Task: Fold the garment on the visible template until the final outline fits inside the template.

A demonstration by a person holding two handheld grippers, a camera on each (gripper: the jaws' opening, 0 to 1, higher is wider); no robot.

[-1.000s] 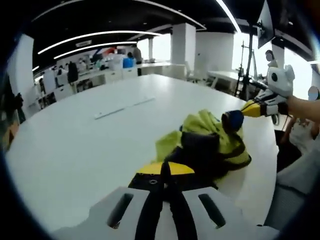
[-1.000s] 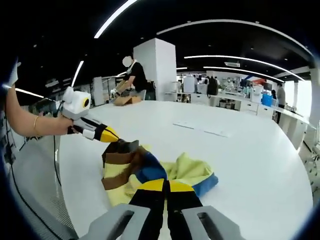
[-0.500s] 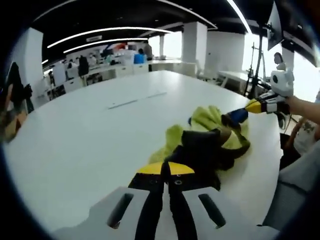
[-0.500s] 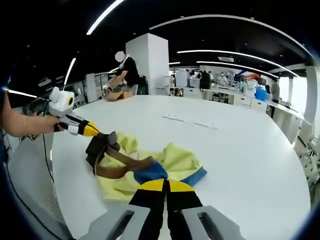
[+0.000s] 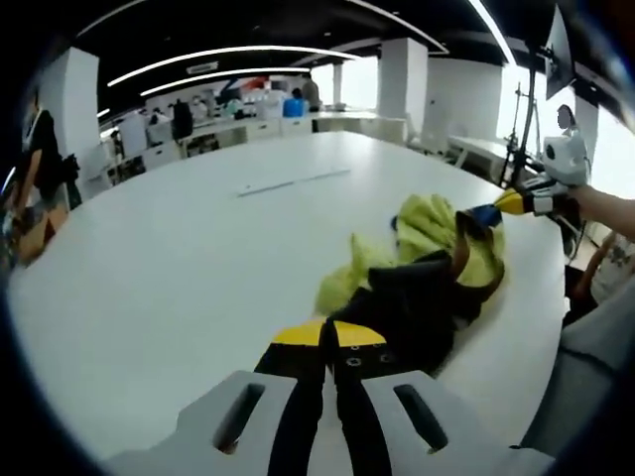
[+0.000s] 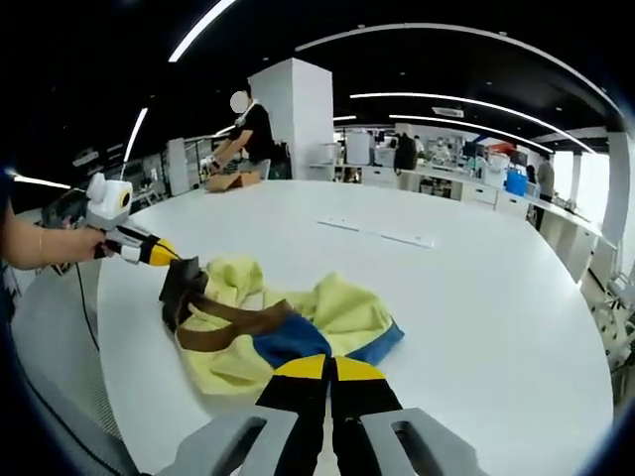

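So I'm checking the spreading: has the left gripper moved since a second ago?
Yes. In the right gripper view the left gripper has drawn away, stretching the yellow, brown and blue garment across the white table.

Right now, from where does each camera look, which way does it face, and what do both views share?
Left gripper view: rides the left gripper, looks across the white table along the garment toward the right gripper; its own shut jaws show.
Right gripper view: rides the right gripper, faces the left gripper; a forearm shows.
Shared: the yellow, brown and blue garment, the table, both grippers.
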